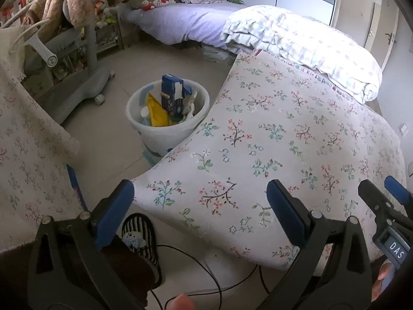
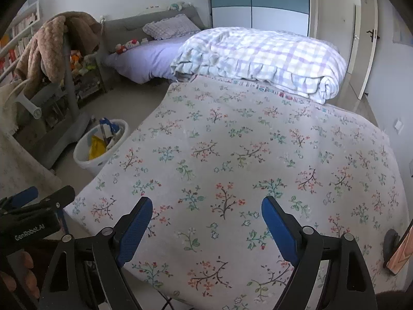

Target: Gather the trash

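We find the left tool [image 1: 201, 210] with its blue pads spread wide and nothing between them; it hangs above the near corner of the floral-cloth counter [image 1: 284, 134]. The right tool [image 2: 206, 217] is likewise spread wide and holds nothing, poised over the middle of the same counter [image 2: 232, 142].

The trash sits in a white bucket [image 1: 155, 131] on the tiled floor, just beside the counter's left edge. Standing in it we note a dark blue carton [image 1: 171, 93], upright and leaning slightly, with a yellow wrapper [image 1: 156, 111] against it on the left. Other pieces lie lower in the bucket; we cannot tell what they are. From the right wrist view the bucket [image 2: 85, 157] appears at the far left of the counter, the yellow wrapper [image 2: 96, 146] showing at its rim.

Beyond the counter's far edge lies a folded checked quilt [image 2: 271, 56], touching the cloth. A bed with a lilac sheet [image 1: 185, 23] stands behind, and a grey wheeled stand [image 1: 82, 90] draped with a brown blanket is left of the bucket. A striped slipper [image 1: 140, 235] and a black cable [image 1: 196, 266] are on the floor below the left tool.
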A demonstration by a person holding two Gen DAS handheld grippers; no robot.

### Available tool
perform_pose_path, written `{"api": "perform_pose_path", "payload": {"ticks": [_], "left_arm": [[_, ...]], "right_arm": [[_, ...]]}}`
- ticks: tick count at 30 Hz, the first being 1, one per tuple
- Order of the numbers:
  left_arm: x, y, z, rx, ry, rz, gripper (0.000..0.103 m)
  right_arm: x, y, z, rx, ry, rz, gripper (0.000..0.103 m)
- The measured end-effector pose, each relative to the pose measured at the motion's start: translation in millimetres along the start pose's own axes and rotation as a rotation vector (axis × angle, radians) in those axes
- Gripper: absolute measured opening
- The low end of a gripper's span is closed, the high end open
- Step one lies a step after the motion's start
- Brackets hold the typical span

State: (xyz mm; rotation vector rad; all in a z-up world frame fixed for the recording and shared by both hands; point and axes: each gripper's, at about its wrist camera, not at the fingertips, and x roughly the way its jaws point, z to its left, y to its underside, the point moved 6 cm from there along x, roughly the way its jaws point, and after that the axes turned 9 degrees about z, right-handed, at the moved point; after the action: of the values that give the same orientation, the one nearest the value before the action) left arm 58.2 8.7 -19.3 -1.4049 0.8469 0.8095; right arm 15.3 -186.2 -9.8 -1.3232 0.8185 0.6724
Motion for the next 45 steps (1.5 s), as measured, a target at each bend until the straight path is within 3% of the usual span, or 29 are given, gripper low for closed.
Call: {"api": "perform_pose_path", "payload": {"ticks": [8, 45], "left_arm": [[2.6, -1.4, -1.8, -0.031, -0.035, -0.02, 0.102], [-6.6, -0.4, -1.4, -0.019, -0.011, -0.038, 0.102]], "right_arm": [[-0.3, -1.5, -5.1, 0.02, -0.004, 0.002, 0.088], [2.4, 1.5, 10.1, -0.015, 0.004, -0.009, 0.088]]}}
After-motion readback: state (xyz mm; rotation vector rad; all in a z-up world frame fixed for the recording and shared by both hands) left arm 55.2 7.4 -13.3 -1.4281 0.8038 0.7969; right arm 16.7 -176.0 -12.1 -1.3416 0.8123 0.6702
